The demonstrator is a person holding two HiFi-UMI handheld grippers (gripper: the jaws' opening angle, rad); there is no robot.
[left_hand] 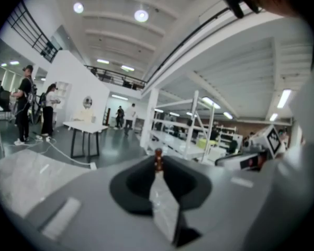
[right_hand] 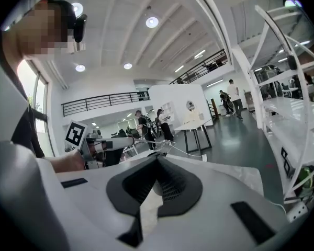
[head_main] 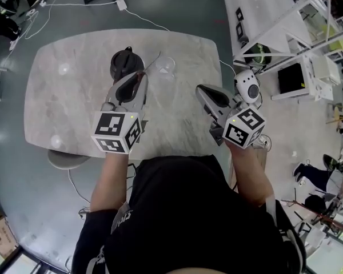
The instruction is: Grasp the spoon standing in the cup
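Left fingers: on left gripper [left_hand: 158, 174], narrow, pads closed on a slim reddish-brown piece at the tips.
Item held: judged to be the handle end of the spoon [head_main: 152, 62], with a thin stem visible in the head view.
Spoon position: starts at the left fingertips and runs ahead and to the right of them, towards the cup [head_main: 167, 67].
Long axis: oblique, roughly in line with the left fingers. Far end at the cup's far-left rim; in or out of the cup not determinable.
Right fingers: on right gripper [right_hand: 158, 158], pads together, nothing between. Spoon well to their left, cup ahead-left.
Nearer hand: left, clearly.
Obstruction: dark pot [head_main: 124, 63] just left of the left fingertips, on the desk [head_main: 74, 96].
Judgement: hold at the extreme handle end, likely prone to pivot.
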